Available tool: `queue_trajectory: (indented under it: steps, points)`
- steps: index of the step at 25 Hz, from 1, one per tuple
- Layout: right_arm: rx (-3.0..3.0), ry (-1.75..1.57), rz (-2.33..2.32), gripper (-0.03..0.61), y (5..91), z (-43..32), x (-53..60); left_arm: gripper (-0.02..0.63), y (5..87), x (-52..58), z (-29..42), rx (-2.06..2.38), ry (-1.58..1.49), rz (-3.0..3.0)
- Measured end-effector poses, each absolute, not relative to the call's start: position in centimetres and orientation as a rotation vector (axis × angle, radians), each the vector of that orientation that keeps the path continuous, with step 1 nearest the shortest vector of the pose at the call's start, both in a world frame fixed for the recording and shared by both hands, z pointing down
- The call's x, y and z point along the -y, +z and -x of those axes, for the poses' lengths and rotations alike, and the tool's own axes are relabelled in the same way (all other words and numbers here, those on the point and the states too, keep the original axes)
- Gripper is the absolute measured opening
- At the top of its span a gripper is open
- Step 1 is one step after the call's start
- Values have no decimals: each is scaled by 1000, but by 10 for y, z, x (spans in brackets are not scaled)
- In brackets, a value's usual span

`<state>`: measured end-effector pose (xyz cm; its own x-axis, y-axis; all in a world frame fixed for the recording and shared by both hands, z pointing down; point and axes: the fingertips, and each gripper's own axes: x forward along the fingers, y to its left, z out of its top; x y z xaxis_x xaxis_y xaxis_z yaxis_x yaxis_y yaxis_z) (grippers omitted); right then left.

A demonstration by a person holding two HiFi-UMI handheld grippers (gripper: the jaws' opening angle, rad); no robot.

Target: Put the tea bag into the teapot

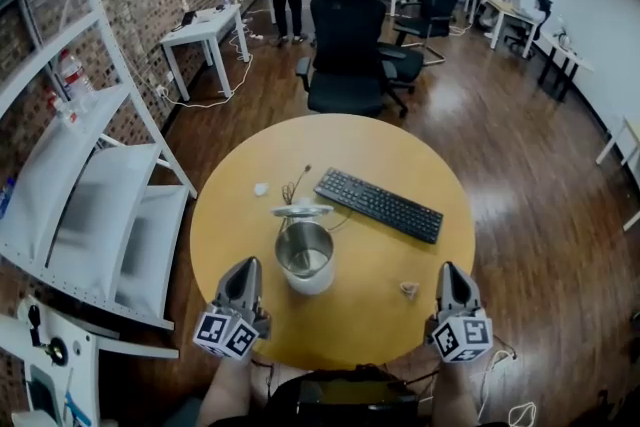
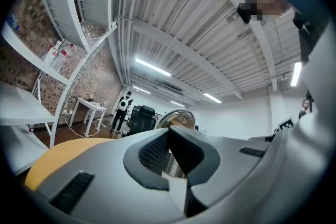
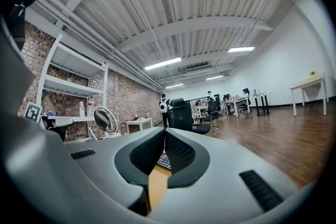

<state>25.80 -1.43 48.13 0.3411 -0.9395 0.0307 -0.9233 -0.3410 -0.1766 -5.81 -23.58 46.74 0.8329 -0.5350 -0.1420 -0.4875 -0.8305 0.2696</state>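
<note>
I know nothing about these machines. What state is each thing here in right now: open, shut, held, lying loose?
teapot: upright on the table, lid raised open.
tea bag: lying loose on the table, not in the teapot.
left gripper: jaws shut, holding nothing.
right gripper: jaws shut, holding nothing.
keyboard: lying flat behind the teapot, untouched.

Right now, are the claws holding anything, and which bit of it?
Nothing is held. The left claw and the right claw are both shut and empty. The tea bag lies on the table, apart from both.
</note>
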Motion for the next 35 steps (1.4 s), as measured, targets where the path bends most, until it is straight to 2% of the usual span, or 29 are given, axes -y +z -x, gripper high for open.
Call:
queue_trajectory:
  steps: [2,4,7,14,22,23,28,30,35]
  points:
    - [-1730,-211,2470,11,485,-268,19,-6,465,236,54,796,-309,-2792]
    - [-1735,-239,2476,57,493,-276,25,-6,467,238,53,811,-287,-2792]
    - [-1755,-292,2480,71,508,-278,36,-5,477,245,55,847,-255,-2775]
    - [-1789,-524,2503,181,564,-286,44,-6,508,247,49,871,-138,-2725]
    - [-1809,-860,2536,210,657,-284,37,-5,555,250,52,947,-5,-2633]
    - [-1823,-891,2540,229,666,-282,37,-6,560,250,55,965,-11,-2605]
    - [-1862,-979,2601,242,695,-277,42,-5,582,255,62,1028,2,-2503]
    - [-1882,-1020,2628,278,709,-275,42,-6,589,251,59,1021,41,-2508]
    - [-1918,-1095,2700,279,736,-273,42,-6,599,240,53,1010,119,-2515]
